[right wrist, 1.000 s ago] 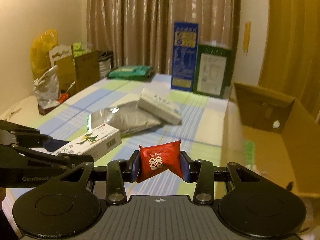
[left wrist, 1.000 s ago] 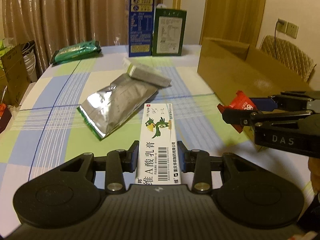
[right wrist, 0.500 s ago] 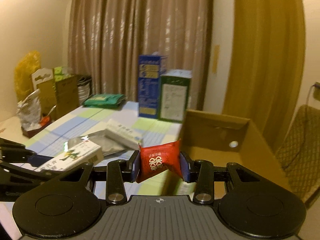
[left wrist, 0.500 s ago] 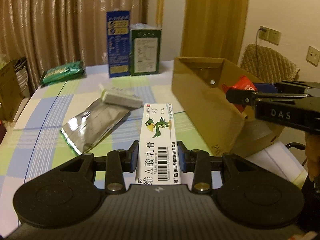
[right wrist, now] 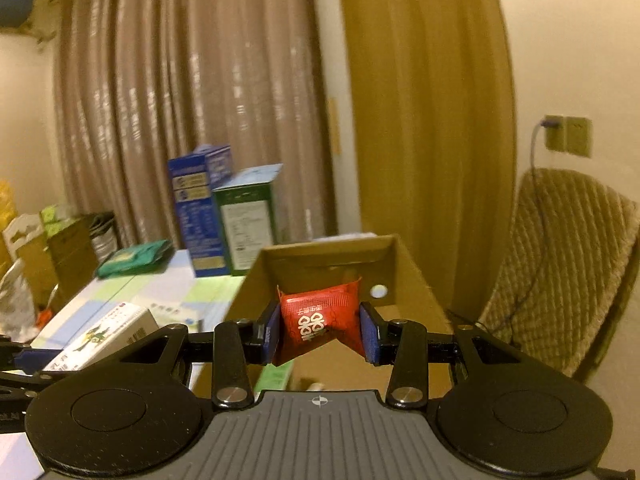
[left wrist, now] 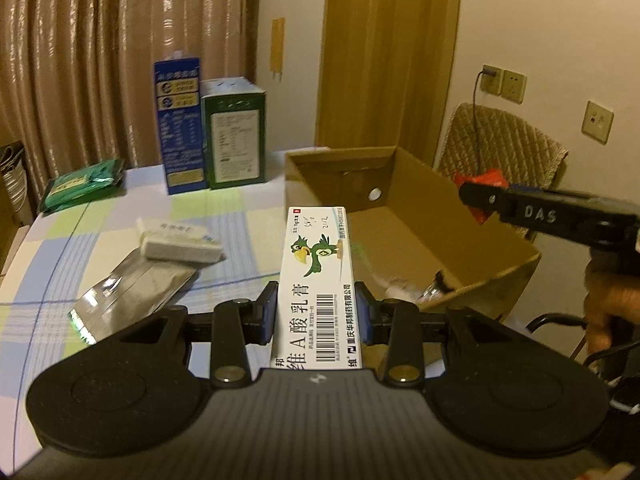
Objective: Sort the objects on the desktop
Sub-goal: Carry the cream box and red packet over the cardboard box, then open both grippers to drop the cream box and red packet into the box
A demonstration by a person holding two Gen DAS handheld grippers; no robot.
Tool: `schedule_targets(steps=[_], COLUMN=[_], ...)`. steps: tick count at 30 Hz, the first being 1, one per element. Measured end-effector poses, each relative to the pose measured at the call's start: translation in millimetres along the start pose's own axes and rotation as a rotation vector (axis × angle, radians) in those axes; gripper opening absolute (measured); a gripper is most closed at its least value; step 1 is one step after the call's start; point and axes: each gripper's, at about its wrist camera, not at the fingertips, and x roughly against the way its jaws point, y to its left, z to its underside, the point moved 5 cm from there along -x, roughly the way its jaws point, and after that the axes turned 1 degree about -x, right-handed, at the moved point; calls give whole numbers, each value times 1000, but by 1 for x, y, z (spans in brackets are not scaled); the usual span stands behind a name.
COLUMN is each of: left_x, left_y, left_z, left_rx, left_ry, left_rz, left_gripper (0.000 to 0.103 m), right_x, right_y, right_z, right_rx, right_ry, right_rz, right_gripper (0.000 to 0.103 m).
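My left gripper (left wrist: 316,312) is shut on a long white ointment box (left wrist: 318,276) printed with a green bird, held above the near left wall of an open cardboard box (left wrist: 416,236). My right gripper (right wrist: 320,332) is shut on a crumpled red sachet (right wrist: 316,320), held over the cardboard box (right wrist: 336,256). In the left wrist view the right gripper (left wrist: 472,196) reaches in from the right above the carton with the red sachet (left wrist: 480,180) at its tip. In the right wrist view the ointment box (right wrist: 104,340) shows at lower left.
On the checked tablecloth (left wrist: 64,248) lie a silver foil pouch (left wrist: 132,292), a white packet (left wrist: 180,240) and a green pack (left wrist: 80,184). A blue carton (left wrist: 178,128) and a green carton (left wrist: 234,132) stand at the back. A wicker chair (left wrist: 504,148) stands to the right of the table.
Both grippers have swung right and upward from over the table to above the cardboard box, each keeping its grip. The right gripper has rolled, tilting the sachet.
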Motion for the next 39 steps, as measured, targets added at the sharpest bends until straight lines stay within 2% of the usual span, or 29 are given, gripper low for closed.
schedule_targets(steps=[4,11,25,30,39], left_x=[-14,-43,-89,-104,-88], left_y=[-15,-35,-51,-57,-28], left_z=[-13,-27,-33,-36,-33], left_rx=[2,17,44,21,50], left_ry=[-6,1,19,21,-20], left_rz=[21,57,98,121,60], left_gripper=[33,33,33,33,33], right_x=[-1,-8,-20,-22,-24], right_y=[-17,-28,-44,-43,-37], right_z=[-1,4,6,8,9], right_rx=[-38,-34,-83,-82,-66], right_ry=[-1,19,50,60,65], right_rz=[19,29,40,42,40], right_gripper=[38,38,38,38,38])
